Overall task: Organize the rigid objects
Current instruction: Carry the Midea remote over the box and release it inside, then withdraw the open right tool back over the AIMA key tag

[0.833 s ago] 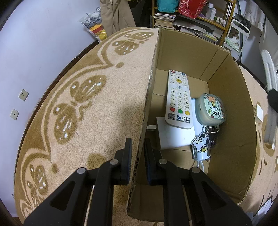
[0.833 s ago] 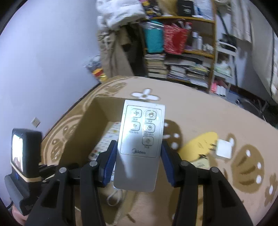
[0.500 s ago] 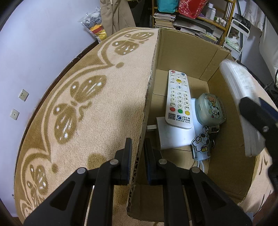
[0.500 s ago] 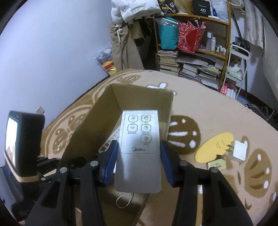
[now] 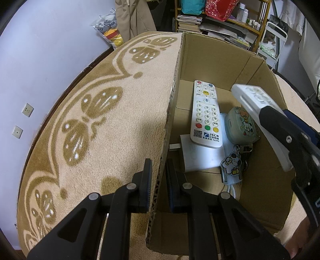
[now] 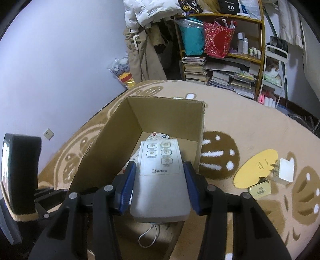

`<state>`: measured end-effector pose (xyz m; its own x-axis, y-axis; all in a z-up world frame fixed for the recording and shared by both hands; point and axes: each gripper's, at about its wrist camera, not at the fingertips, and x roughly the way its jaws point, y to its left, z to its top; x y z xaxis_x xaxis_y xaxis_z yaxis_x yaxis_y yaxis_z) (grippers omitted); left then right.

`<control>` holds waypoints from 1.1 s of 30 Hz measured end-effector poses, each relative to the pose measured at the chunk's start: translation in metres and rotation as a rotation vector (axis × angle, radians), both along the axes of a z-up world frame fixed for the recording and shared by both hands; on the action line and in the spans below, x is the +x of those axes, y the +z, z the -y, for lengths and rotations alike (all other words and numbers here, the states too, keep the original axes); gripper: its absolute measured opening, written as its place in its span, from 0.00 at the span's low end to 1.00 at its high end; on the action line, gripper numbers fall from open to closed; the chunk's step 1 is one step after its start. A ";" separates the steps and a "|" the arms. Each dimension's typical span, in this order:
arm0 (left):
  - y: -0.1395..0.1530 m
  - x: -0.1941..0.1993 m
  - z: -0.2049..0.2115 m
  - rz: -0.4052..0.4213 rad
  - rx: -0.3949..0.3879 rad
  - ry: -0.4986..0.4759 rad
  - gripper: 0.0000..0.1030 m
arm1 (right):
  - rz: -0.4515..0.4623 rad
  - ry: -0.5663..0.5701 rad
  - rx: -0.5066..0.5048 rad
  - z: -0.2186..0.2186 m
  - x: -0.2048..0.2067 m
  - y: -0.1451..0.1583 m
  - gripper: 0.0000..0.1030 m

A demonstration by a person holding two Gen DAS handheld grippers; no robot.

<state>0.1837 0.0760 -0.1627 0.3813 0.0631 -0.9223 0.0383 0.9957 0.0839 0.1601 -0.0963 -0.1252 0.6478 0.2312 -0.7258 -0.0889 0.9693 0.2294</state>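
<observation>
two remotes: one in box [image 5: 216,60], one [image 6: 160,176] between right gripper [image 6: 159,186] fingers.

The white remote [image 5: 206,118] lying in the box bears "JSCN" with "96296" beneath it at its near end, beside a QR code, and its keypad shows digits 0 to 9. The grey remote [image 6: 160,180] reads "Midea" below its buttons. The gold tag [image 6: 259,191] on the rug reads "AIMA". On the top shelf, a black box [image 6: 230,7] shows "40".
</observation>
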 end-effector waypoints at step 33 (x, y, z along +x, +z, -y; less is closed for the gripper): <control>-0.001 -0.001 0.002 0.001 0.011 0.002 0.13 | 0.042 -0.333 -0.041 0.096 0.007 -0.002 0.89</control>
<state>0.1824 0.0736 -0.1637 0.3820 0.0736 -0.9212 0.0367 0.9948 0.0947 0.1671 -0.1925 -0.1268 0.7128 -0.0270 -0.7008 0.2258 0.9549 0.1929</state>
